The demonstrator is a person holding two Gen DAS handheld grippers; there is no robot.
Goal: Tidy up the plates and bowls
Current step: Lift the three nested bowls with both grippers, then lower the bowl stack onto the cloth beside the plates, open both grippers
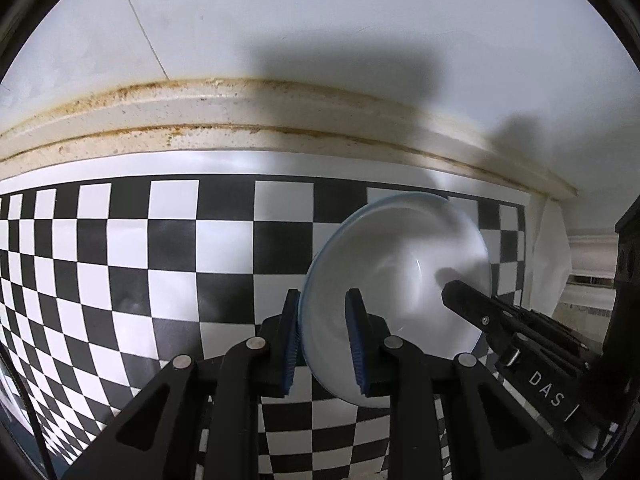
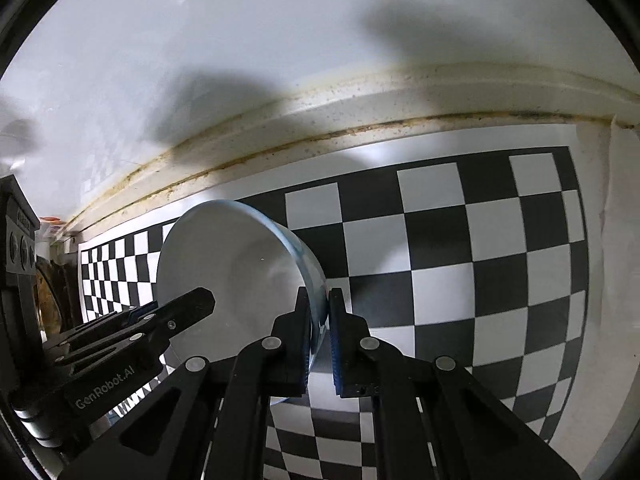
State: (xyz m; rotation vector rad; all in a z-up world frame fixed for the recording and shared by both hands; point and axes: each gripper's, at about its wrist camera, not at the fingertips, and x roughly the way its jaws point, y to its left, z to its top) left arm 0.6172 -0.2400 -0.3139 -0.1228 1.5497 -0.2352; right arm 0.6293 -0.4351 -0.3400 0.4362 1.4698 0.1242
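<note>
Closest, left gripper clamped on near rim of white bowl w/ blue edge, blue pads either side of rim. Right gripper pinching opposite rim of same bowl, jaws nearly together. Bowl tilted, held btwn both grippers over black-and-white checkered mat; contact w/ mat not clear. Beyond mat, stained cream ledge along back edge. Farthest, white wall w/ gripper shadows.
</note>
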